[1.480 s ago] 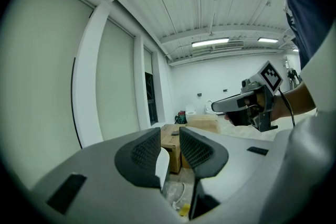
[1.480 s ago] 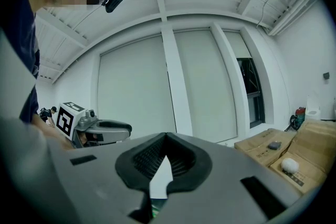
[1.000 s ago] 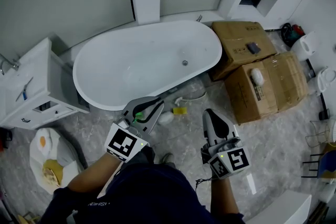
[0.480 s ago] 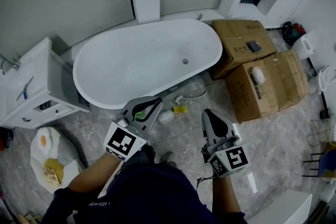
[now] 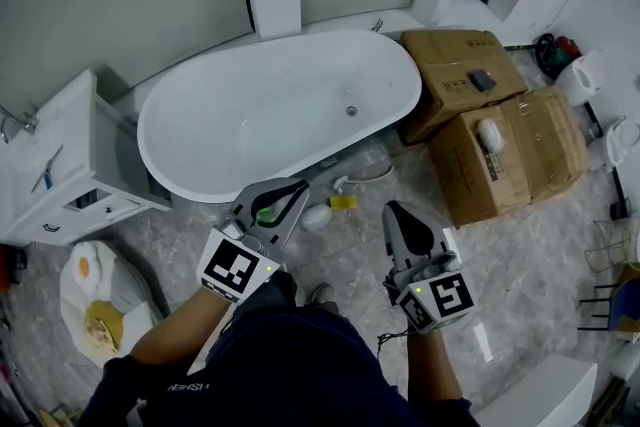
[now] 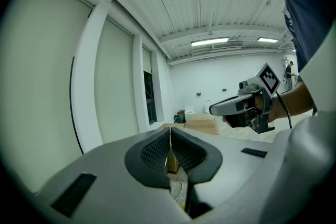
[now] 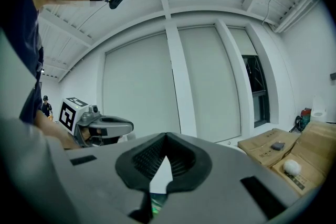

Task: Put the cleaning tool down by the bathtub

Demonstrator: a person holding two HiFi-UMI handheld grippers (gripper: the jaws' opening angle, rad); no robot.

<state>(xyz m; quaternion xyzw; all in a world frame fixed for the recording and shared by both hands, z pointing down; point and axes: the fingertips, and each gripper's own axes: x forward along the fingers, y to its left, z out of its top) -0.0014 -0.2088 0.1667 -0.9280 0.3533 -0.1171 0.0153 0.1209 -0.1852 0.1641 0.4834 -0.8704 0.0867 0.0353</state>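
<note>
Reading this as the tail end of the put-down: what I take for the cleaning tool (image 5: 316, 218), a small white item, lies on the floor (image 5: 350, 260) just beside the bathtub (image 5: 270, 115), at the foot of its near wall. A yellow piece (image 5: 343, 203) sits right next to it; from up here I can't tell whether the two are joined. Over it in the head view is my left hand-held gripper (image 5: 292, 195), jaws pressed together with nothing between them: its own view shows the ribbed pads (image 6: 155, 150) meeting on a line and only room behind. Same for my right hand-held gripper (image 5: 398, 215): closed, empty, off to the tool's right. Neither touches the tool. Judgement: placement looks done, nothing left to carry. Next move, if any, is to back both off without clipping the tool or the tub rim. If the tool needs shifting closer, the left one is nearer and would have to spread its jaws first. The cardboard boxes (image 5: 500, 155) at the tub's far end are out of the way.
</note>
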